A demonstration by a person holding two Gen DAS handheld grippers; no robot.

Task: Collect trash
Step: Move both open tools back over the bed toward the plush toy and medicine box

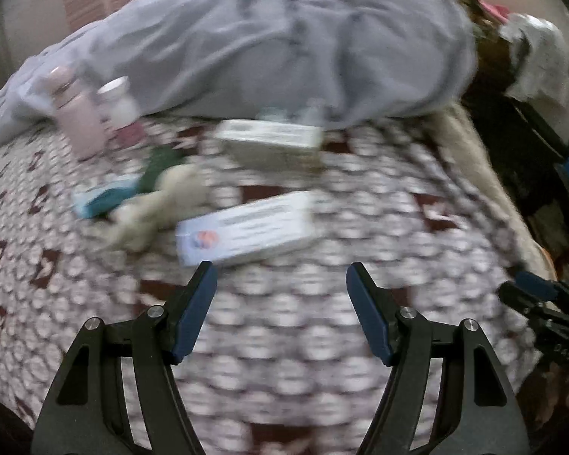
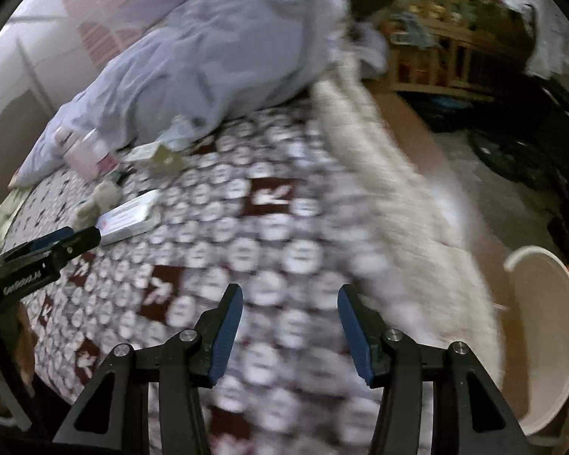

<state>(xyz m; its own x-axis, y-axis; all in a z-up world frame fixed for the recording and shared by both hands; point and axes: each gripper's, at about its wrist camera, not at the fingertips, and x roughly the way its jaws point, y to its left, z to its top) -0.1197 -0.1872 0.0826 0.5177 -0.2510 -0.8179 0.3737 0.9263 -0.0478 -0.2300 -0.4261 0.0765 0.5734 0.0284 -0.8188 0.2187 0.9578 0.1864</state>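
Litter lies on a bed with a maroon-and-white patterned cover (image 1: 284,322). Nearest my left gripper (image 1: 280,271) is a flat white carton (image 1: 246,227) with a red-and-blue mark, just beyond the open, empty jaws. Behind it rest a second pale carton (image 1: 273,142), a crumpled beige wad (image 1: 159,204), a teal packet (image 1: 102,197), a pink bottle (image 1: 79,117) and a white-capped jar (image 1: 119,102). My right gripper (image 2: 290,292) hangs open and empty over the cover, far right of the white carton (image 2: 131,220). Both views are blurred.
A rumpled grey duvet (image 1: 284,45) covers the back of the bed. A cream blanket (image 2: 398,197) runs along the bed's right edge. A white tub (image 2: 546,337) stands on the floor at the right. Wooden shelves (image 2: 436,45) and dark clutter fill the far right.
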